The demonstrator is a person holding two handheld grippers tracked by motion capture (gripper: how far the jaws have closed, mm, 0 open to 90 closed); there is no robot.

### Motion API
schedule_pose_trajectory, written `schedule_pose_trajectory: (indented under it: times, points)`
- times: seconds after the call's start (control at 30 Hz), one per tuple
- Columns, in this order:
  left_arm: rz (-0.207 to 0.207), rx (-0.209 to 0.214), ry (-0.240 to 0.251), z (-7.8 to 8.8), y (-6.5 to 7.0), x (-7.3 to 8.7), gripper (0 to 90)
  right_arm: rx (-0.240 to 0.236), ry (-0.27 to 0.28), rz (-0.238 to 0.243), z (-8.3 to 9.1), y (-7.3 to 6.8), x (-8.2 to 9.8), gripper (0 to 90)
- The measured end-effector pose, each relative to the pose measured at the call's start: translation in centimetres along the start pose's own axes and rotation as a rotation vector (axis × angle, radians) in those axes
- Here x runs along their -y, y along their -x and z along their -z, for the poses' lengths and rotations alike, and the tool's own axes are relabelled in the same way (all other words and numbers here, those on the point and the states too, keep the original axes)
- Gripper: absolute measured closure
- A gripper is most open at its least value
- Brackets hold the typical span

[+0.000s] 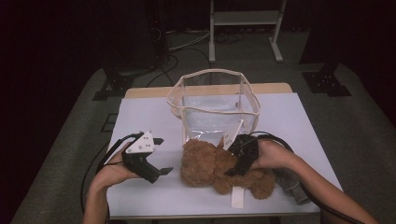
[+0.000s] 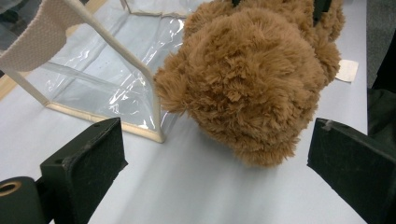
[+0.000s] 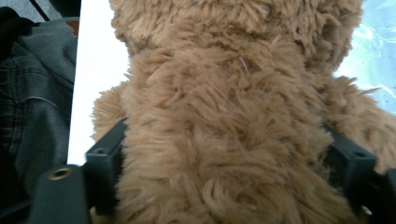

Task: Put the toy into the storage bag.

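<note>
A brown teddy bear (image 1: 219, 168) lies on the white table cover (image 1: 140, 116), right in front of a clear plastic bag (image 1: 212, 100) with cream trim that stands open. My right gripper (image 1: 232, 158) reaches in from the right. Its jaws straddle the bear's body (image 3: 224, 116), with fur pressed against both pads, so it is shut on the bear. My left gripper (image 1: 163, 155) rests to the left of the bear, open and holding nothing. In the left gripper view its wide jaws frame the bear's head (image 2: 247, 88), a short way off, beside the bag's (image 2: 102, 79) corner.
Grey folded clothing (image 1: 289, 184) lies at the table's right front, just behind my right wrist, and in the right gripper view the clothing (image 3: 37, 93) is at the left. A white tag (image 1: 237, 196) sticks out under the bear. A metal stand (image 1: 245, 18) is on the floor beyond the table.
</note>
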State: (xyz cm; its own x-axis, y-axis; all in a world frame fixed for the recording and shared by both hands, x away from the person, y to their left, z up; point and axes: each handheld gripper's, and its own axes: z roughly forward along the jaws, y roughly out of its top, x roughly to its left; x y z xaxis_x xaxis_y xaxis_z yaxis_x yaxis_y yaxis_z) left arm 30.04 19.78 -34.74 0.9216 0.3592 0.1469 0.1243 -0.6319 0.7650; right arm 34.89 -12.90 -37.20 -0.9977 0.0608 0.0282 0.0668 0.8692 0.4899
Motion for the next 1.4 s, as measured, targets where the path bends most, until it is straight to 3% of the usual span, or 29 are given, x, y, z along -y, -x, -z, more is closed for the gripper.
schedule_pose_trajectory:
  times: [0.3,0.63,0.97,1.4]
  points:
    - [0.009,-0.002,-0.006,-0.1,-0.3,0.5,3.2,-0.003,0.016,-0.018,0.2,0.3,0.1,34.5]
    - [0.028,-0.01,-0.011,0.2,-0.7,1.0,3.2,0.003,0.031,0.002,1.5,0.2,-0.5,48.5]
    - [0.034,-0.024,-0.004,0.8,-0.9,1.4,3.3,-0.005,0.033,0.037,2.3,0.1,-1.6,52.8]
    - [0.058,-0.049,0.003,1.5,-1.4,2.0,3.3,-0.01,0.063,0.052,5.3,-0.6,-2.6,54.7]
